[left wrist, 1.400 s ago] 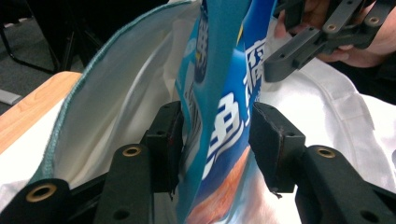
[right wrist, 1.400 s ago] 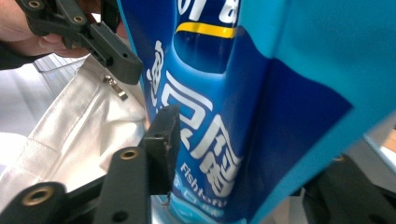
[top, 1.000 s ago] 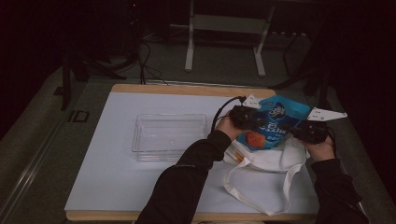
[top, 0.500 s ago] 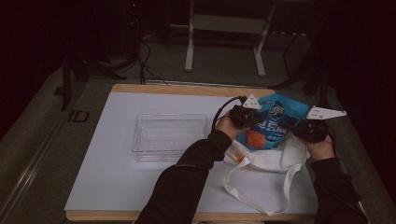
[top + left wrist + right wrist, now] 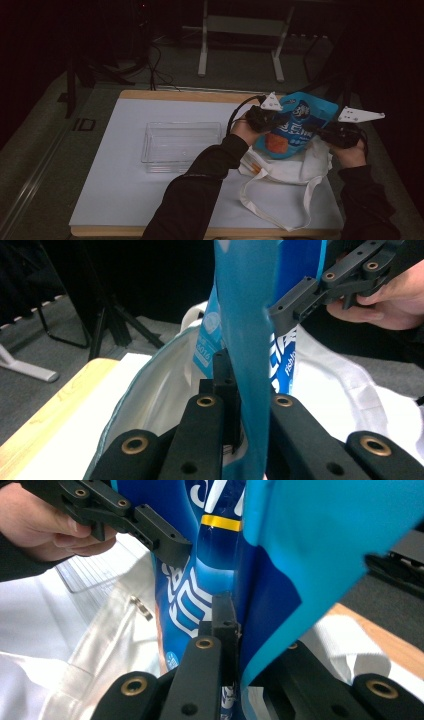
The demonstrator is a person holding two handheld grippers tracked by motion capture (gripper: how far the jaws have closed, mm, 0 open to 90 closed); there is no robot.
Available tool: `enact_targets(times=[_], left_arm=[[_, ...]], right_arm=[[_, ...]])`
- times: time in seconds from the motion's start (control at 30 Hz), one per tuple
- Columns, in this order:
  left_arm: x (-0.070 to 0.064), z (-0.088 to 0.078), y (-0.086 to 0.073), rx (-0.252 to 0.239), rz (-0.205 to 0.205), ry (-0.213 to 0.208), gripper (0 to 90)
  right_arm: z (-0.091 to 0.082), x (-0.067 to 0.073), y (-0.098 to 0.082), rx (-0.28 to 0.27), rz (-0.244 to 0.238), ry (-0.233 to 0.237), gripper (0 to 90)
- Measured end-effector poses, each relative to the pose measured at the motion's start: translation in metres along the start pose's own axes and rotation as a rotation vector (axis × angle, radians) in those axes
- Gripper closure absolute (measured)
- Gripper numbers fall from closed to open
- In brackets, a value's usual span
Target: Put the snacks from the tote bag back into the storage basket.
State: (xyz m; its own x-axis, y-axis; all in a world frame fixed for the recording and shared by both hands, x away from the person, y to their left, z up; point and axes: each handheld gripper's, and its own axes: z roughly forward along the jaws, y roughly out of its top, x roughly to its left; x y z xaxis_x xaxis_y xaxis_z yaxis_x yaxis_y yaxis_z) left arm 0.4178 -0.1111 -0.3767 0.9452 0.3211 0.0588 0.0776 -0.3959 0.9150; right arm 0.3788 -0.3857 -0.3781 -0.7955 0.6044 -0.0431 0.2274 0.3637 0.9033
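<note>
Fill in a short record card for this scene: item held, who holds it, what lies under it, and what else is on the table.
Item held: blue plastic snack bag, lifted above the tote
Left gripper: shut on the bag's left edge
Right gripper: shut on its right edge
Beneath: white cloth tote bag, lying on the table
Also on table: clear plastic rectangular tray, apart from the tote
Surface: white table top
</note>
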Motion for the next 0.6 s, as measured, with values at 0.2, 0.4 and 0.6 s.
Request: enact_targets(times=[0.2,0.4,0.6], left_arm=[[-0.001,-0.016,0.01,-0.022,0.011,-0.035,90.0],[-0.002,-0.032,0.018,-0.028,0.025,-0.054,90.0],[-0.001,-0.052,0.025,-0.03,0.044,-0.079,90.0]], right_arm=[[-0.01,0.006,0.015,-0.026,-0.026,0.025,88.6],[-0.014,0.012,0.028,-0.042,-0.046,0.051,88.7],[-0.014,0.02,0.043,-0.054,-0.069,0.085,88.8]])
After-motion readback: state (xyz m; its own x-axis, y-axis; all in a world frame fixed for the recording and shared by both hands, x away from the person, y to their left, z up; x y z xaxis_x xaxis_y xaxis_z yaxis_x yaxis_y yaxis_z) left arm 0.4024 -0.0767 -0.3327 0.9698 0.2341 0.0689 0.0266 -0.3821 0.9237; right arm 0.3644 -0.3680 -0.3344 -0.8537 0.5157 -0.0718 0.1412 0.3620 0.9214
